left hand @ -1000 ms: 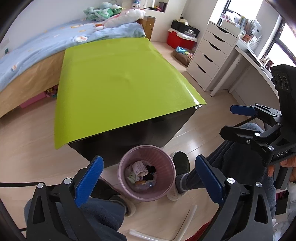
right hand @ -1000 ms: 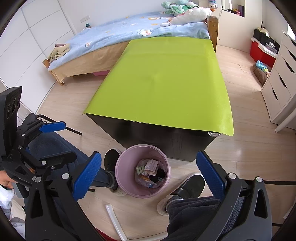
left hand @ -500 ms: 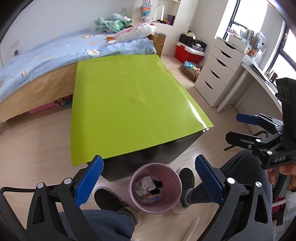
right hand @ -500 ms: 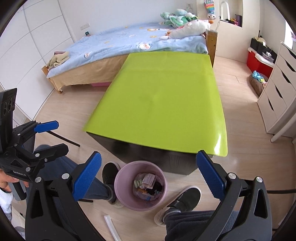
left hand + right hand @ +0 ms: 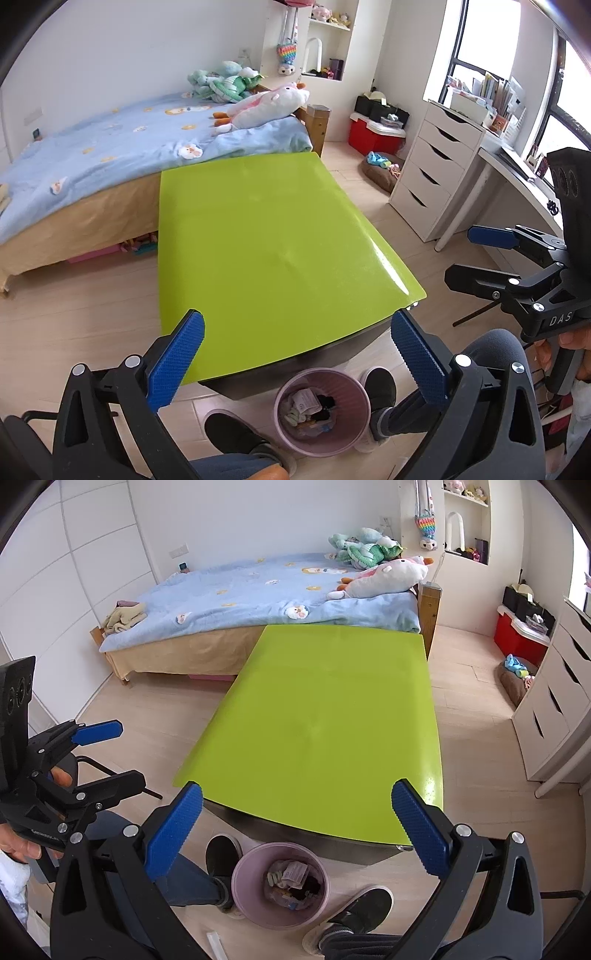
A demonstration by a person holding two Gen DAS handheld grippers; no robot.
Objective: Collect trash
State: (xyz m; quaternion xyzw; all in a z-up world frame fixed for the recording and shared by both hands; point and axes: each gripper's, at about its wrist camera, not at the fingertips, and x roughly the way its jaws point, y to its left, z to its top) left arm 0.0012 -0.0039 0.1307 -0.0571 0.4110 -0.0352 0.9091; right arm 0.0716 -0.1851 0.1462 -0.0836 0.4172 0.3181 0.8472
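Note:
A pink waste bin [image 5: 322,410] stands on the floor by the near edge of the green table [image 5: 258,240], between the person's shoes. It holds crumpled paper and other trash [image 5: 306,400]. It also shows in the right wrist view [image 5: 280,882]. My left gripper [image 5: 295,354] is open and empty, held above the bin and the table's near edge. My right gripper [image 5: 295,830] is open and empty too. Each gripper shows in the other's view, the right one [image 5: 480,254] and the left one [image 5: 110,753]. The green tabletop [image 5: 325,720] is bare.
A bed [image 5: 110,147] with a blue cover and plush toys stands behind the table. White drawers [image 5: 432,177] and a desk [image 5: 517,192] are at the right, with a red box [image 5: 373,134] beyond. The person's shoes [image 5: 380,384] flank the bin.
Both grippers have risen and tilted up. The bin has dropped lower in both views and more of the bed, wall and shelves shows. Both stay open.

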